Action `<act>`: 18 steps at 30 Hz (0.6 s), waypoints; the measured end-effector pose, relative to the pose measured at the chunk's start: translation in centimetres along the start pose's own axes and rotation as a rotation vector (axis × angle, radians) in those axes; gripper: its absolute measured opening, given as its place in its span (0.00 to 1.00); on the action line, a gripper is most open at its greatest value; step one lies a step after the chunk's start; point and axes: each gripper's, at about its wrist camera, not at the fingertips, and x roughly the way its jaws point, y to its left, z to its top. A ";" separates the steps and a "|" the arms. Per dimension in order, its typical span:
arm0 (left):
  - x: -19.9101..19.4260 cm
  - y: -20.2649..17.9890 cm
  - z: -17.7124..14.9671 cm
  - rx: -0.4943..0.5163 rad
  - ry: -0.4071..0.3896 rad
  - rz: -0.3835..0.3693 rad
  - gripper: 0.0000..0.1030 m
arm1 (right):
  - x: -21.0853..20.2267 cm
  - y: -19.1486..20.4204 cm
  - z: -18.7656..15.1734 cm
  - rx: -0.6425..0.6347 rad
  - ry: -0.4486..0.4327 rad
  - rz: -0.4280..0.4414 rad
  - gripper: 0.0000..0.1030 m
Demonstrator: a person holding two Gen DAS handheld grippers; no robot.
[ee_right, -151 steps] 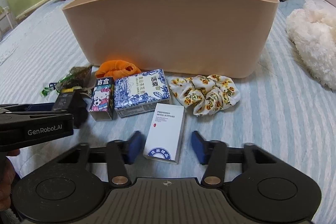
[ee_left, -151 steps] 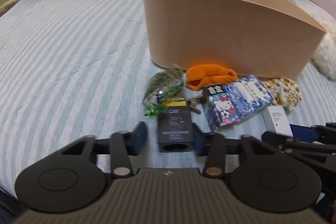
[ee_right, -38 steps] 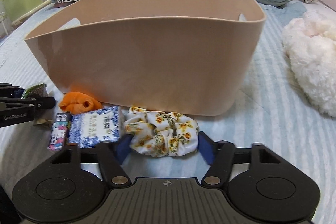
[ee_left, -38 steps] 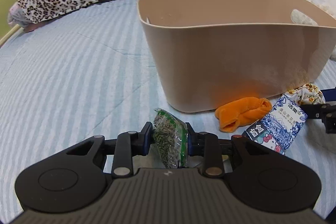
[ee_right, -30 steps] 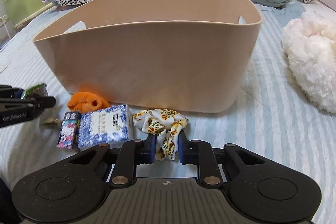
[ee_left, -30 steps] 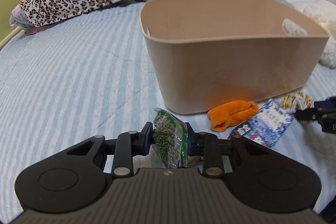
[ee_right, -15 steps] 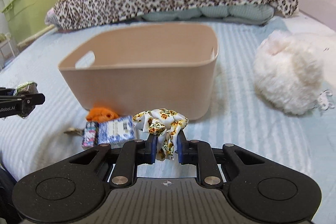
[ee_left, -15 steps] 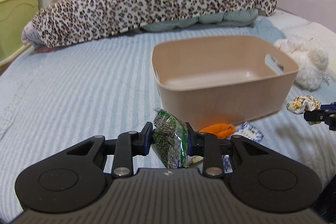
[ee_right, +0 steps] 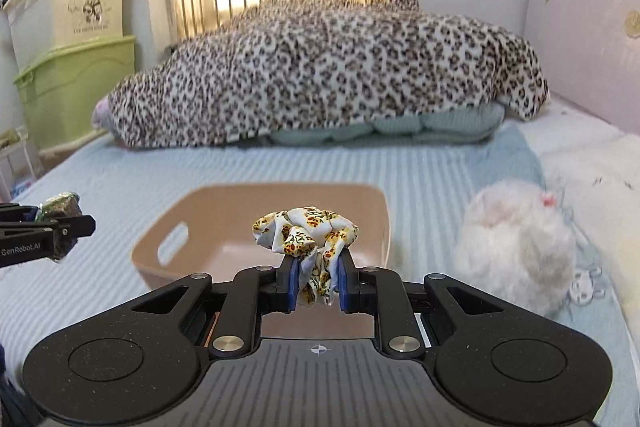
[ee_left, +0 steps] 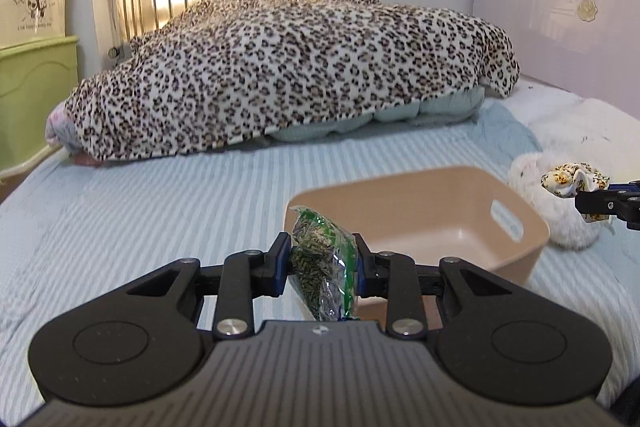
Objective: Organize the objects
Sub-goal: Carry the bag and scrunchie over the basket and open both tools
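My left gripper (ee_left: 322, 261) is shut on a clear green packet of dried greens (ee_left: 324, 267) and holds it in the air, near the left end of the tan bin (ee_left: 460, 215). My right gripper (ee_right: 318, 283) is shut on a floral scrunchie (ee_right: 306, 231) and holds it above the near side of the bin (ee_right: 208, 223). The bin's inside looks empty where it shows. The scrunchie also shows at the far right of the left wrist view (ee_left: 572, 179). The packet shows at the far left of the right wrist view (ee_right: 60, 211). The other small items on the bed are hidden below both grippers.
The bin stands on a blue striped bed sheet (ee_left: 160, 211). A white fluffy toy (ee_right: 520, 243) lies just right of the bin. A leopard-print blanket (ee_left: 288, 67) covers pillows at the back. Green and cream storage boxes (ee_right: 72, 67) stand left of the bed.
Both grippers have risen well above the bed with their loads. The bin now appears lower and smaller, and its inside shows. The items in front of the bin have dropped out of view.
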 end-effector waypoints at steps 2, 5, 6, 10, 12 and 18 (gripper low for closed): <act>0.9 -0.4 0.6 0.001 -0.005 -0.002 0.32 | 0.4 -0.1 0.7 0.003 -0.015 -0.004 0.17; 2.8 -1.1 1.3 0.005 -0.003 -0.005 0.32 | 1.3 -0.2 1.6 0.005 -0.031 -0.015 0.17; 3.5 -1.4 1.5 0.009 -0.001 -0.003 0.32 | 1.7 -0.2 1.8 0.005 -0.035 -0.018 0.17; 6.6 -2.7 1.5 0.026 0.027 0.002 0.32 | 3.7 -0.3 2.6 0.007 -0.036 -0.035 0.17; 8.3 -3.3 1.2 0.037 0.051 0.006 0.32 | 4.8 -0.4 2.8 0.008 -0.027 -0.043 0.17; 13.2 -4.6 -0.4 0.069 0.139 0.024 0.32 | 8.8 -0.2 1.9 -0.023 0.031 -0.078 0.17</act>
